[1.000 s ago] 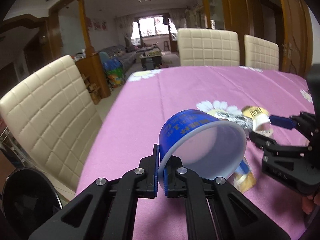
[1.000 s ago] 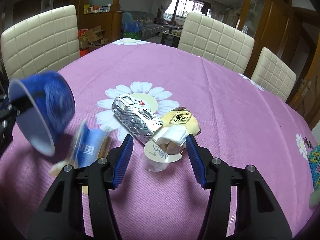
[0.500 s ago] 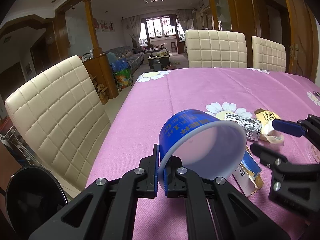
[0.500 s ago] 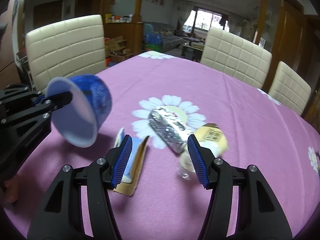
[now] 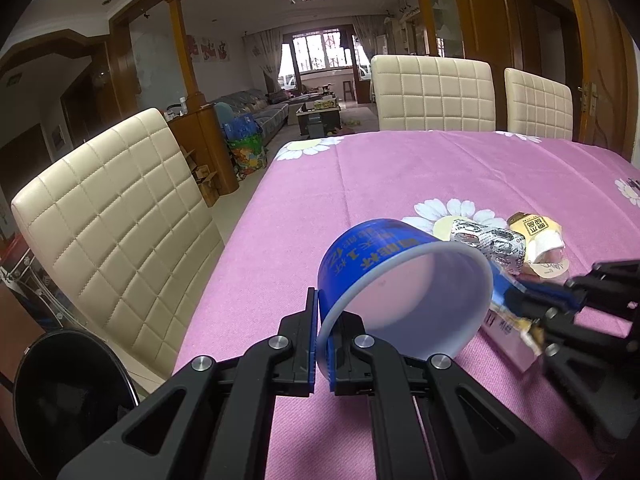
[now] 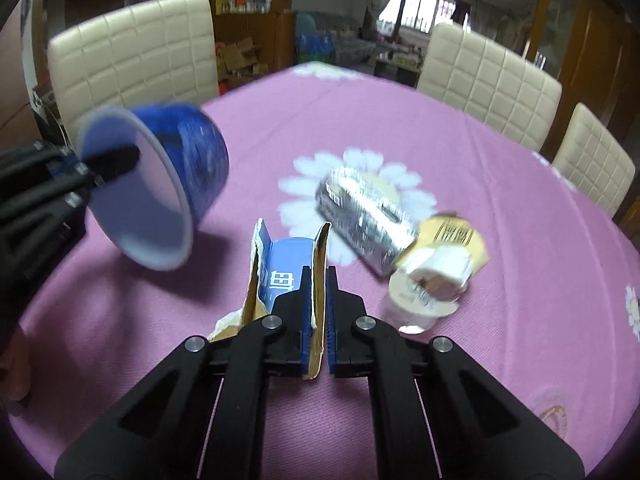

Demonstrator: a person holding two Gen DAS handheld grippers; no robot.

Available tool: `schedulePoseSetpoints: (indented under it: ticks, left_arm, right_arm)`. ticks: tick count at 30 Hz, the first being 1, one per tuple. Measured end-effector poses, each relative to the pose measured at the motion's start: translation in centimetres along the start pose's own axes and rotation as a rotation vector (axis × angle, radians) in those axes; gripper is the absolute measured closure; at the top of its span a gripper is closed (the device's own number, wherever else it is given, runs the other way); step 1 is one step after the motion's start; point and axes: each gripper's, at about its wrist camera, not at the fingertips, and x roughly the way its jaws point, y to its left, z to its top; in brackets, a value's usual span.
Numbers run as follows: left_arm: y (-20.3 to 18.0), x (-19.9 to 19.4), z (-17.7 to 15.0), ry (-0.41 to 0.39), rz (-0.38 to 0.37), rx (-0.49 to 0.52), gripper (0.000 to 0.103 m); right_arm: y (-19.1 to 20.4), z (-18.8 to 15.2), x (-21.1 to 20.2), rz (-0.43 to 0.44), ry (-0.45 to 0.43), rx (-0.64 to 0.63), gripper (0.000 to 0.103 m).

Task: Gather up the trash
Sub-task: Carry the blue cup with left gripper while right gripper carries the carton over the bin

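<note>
Left wrist view: the left gripper (image 5: 322,340) is still clamping the rim of the blue paper bowl (image 5: 404,280), holding it tilted with its open mouth toward the camera, above the pink-clothed counter (image 5: 380,184). The change since half a second ago lies at the right edge: the right gripper (image 5: 532,312) has come in low and its fingers are now closing on the torn blue carton (image 5: 506,322) lying just behind the bowl. Beyond it, the foil wrapper (image 5: 490,242) and the yellow packet (image 5: 534,226) are lying close together, untouched.

Right wrist view: the right gripper (image 6: 319,312), spread wide a moment earlier, is now pinching one upright flap of the torn blue carton (image 6: 286,264), which is still touching the counter (image 6: 460,128). Judgement: one piece of trash is secured and is ready to go into the bowl, which is waiting just to the left (image 6: 176,172).

Remaining items: foil wrapper (image 6: 364,212), yellow packet (image 6: 456,236), white crumpled paper (image 6: 440,266) and a small clear cup (image 6: 416,300), all bunched on the right. Nothing is blocking the path to the bowl; the carton's ragged, floppy edges may be catching on the rim. Cream chairs (image 6: 132,48) are standing around the counter, well clear.
</note>
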Motion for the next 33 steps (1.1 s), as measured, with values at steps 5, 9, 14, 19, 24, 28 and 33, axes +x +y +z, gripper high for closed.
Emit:
schedulePoseSetpoints:
  ticks: [5, 9, 14, 19, 24, 28, 33]
  left_arm:
    - [1.4, -1.1, -0.5, -0.017, 0.012, -0.031, 0.099]
    - [2.8, -2.0, -1.4, -0.024, 0.037, -0.037, 0.099]
    - [4.9, -3.5, -2.5, -0.044, 0.088, -0.034, 0.099]
    - [7.3, -4.8, -3.3, -0.055, 0.141, -0.048, 0.099]
    - [10.4, -6.2, -4.5, -0.059, 0.213, -0.081, 0.099]
    - [12.5, -7.0, -5.7, -0.056, 0.278, -0.098, 0.099]
    - [14.1, -7.8, -6.9, -0.059, 0.354, -0.101, 0.099]
  right_arm:
    - [1.1, 0.3, -1.9, 0.045, -0.091, -0.031, 0.097]
    - [2.9, 0.2, -2.3, 0.057, -0.109, -0.081, 0.097]
    - [4.7, 0.7, -2.9, 0.089, -0.121, -0.112, 0.097]
    - [6.7, 1.4, -3.4, 0.171, -0.112, -0.125, 0.097]
    - [10.7, 2.2, -3.7, 0.205, -0.119, -0.191, 0.097]
    - [14.1, 2.5, -4.2, 0.25, -0.134, -0.243, 0.097]
    - [17.8, 2.8, -4.4, 0.279, -0.144, -0.305, 0.097]
